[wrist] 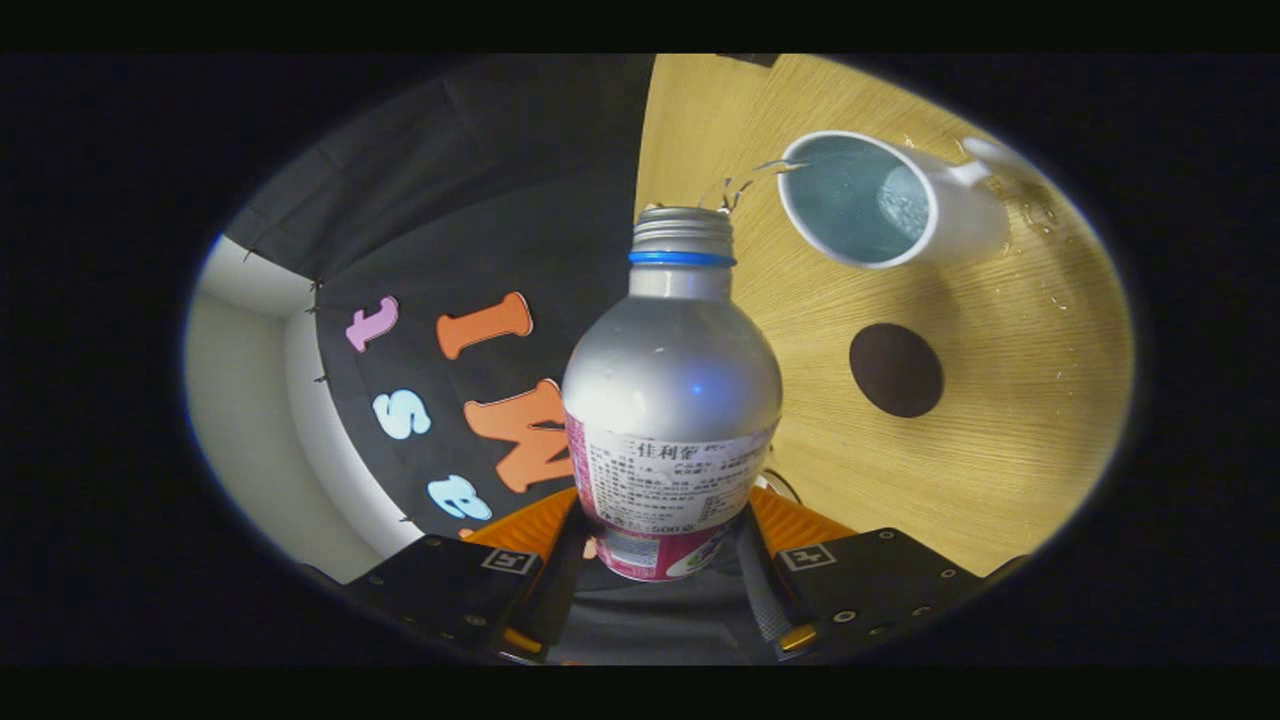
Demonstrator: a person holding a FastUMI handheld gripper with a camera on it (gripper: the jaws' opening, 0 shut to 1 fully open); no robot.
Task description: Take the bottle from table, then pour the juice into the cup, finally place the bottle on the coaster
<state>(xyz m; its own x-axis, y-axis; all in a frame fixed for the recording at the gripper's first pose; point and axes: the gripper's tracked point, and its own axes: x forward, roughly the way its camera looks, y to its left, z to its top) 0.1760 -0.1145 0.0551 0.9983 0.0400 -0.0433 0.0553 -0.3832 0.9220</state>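
Item: bottle (672, 395). Silver metal body, printed label round its lower half, blue ring under a threaded neck, cap off. We find it tipped over hard, its mouth aimed toward the cup, and pinched low on the label between the two fingers (762, 590), one pressing on each side. The gripper (664, 585) is closed on it.

Item: cup (880, 200). White, with a handle on its far side, standing on the wooden worktop (1010, 440) well beyond the fingers. A thin stream of clear liquid (750, 180) arcs from the bottle mouth over the near rim. The inside looks wet with some liquid at the bottom, though the fisheye bend makes the level hard for us to judge.

Item: coaster (896, 369). Dark round disc, lying flat on the worktop between the cup and the fingers, apart from the cup, nothing on it.

Item: droplets (1040, 215). A few wet spots seem to sit on the wood beside the cup's handle.

Step in hand, by our reading: the pour, under way; take-up done, placing not yet done.

Next move calls for: rolling the bottle back upright so the stream stops, keeping the pinch firm, then carrying it over to the coaster and setting its base down square on the disc before the fingers spread.
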